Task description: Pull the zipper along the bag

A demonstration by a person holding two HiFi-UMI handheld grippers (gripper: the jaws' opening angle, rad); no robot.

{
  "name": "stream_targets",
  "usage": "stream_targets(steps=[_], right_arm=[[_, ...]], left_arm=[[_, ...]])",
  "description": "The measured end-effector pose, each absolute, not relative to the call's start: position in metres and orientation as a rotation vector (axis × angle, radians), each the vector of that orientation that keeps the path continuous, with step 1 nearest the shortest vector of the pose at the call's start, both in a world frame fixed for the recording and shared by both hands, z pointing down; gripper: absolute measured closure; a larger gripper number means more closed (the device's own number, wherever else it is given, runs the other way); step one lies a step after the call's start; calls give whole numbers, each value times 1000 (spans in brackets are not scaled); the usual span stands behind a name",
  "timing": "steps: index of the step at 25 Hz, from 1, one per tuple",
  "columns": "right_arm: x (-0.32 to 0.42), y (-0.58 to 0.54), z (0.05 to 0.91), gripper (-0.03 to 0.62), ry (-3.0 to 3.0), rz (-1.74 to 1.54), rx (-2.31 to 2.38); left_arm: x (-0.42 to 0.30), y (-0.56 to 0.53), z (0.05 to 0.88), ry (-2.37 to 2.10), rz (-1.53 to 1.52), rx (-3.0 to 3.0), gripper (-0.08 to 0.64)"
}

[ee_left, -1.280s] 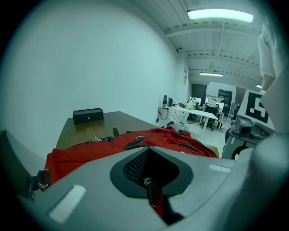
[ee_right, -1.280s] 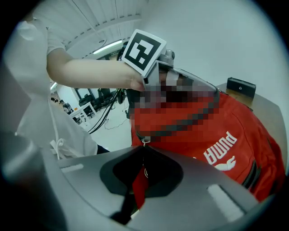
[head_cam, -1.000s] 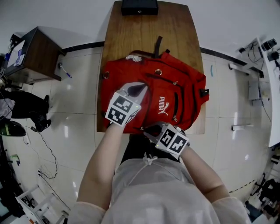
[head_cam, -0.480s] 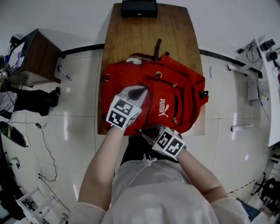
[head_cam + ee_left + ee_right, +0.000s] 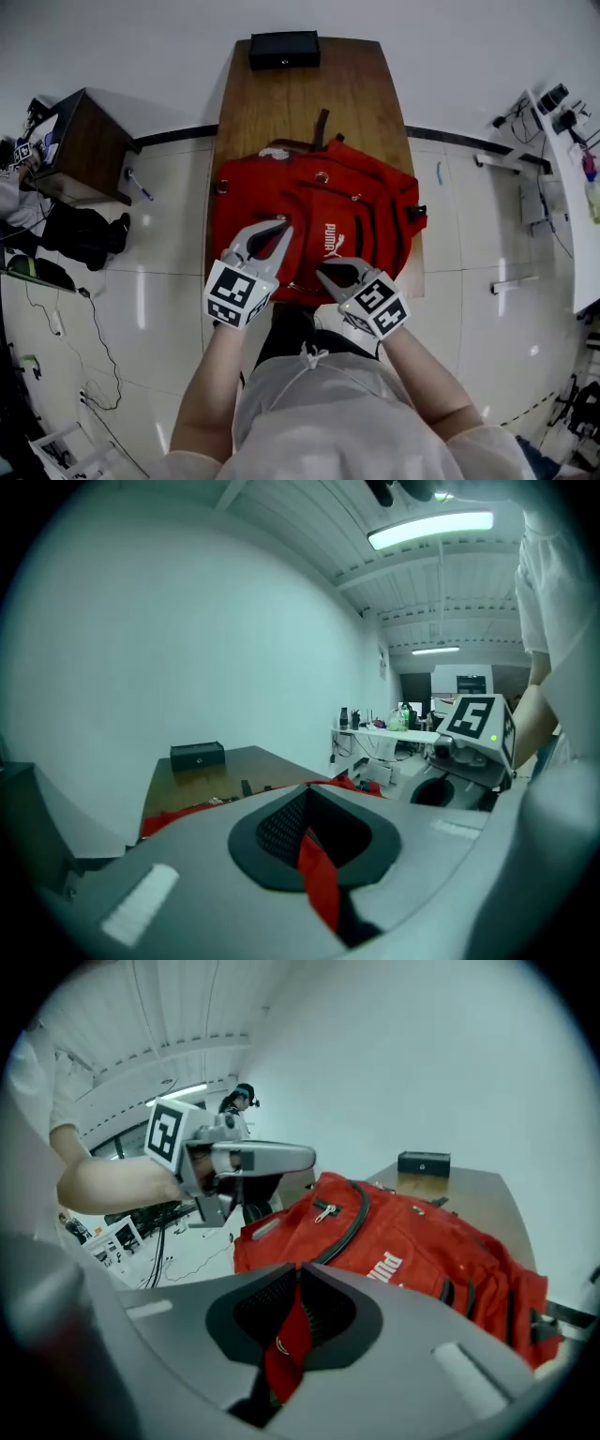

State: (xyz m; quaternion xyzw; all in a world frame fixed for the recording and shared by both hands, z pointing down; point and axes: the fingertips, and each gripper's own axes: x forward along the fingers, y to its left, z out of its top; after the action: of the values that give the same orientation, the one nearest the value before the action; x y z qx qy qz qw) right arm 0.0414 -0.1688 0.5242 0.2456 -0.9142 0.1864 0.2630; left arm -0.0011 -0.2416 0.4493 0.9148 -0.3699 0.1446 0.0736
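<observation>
A red backpack (image 5: 349, 214) lies flat on the wooden table (image 5: 309, 103), front pocket up. My left gripper (image 5: 278, 229) is at the bag's near left part and is shut on a strip of the bag's red fabric (image 5: 320, 876). Over the bag's near edge, my right gripper (image 5: 325, 273) has a red tab (image 5: 285, 1350) of the bag between its pads, which still touch it as the jaws are opening. In the right gripper view, a black zipper line with a metal pull (image 5: 325, 1210) curves over the bag (image 5: 412, 1241), and the left gripper (image 5: 272, 1159) hovers beyond it.
A black box (image 5: 284, 49) sits at the table's far end. A dark side cabinet (image 5: 80, 131) stands on the floor to the left, with cables near it. Benches with equipment line the right side of the room (image 5: 553, 103).
Both grippers have drawn back toward the bag's near edge, the left one most. The whole scene has slid down in the head view.
</observation>
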Motion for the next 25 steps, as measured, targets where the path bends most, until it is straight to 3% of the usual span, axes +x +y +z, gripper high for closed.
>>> stream_targets(steps=[1,12,25], right_arm=[[46,-171,516,583,-2491,483,691],[69,-143,449,585,-2630,270,915],[42,14,424,586,-2616,206,1066]], left_arm=[[-5,-232,441,-1156,405,2753,554],[-44,-135,402,-1384,241,2712,554],[-48,28,390,-1224,144,2775,554]])
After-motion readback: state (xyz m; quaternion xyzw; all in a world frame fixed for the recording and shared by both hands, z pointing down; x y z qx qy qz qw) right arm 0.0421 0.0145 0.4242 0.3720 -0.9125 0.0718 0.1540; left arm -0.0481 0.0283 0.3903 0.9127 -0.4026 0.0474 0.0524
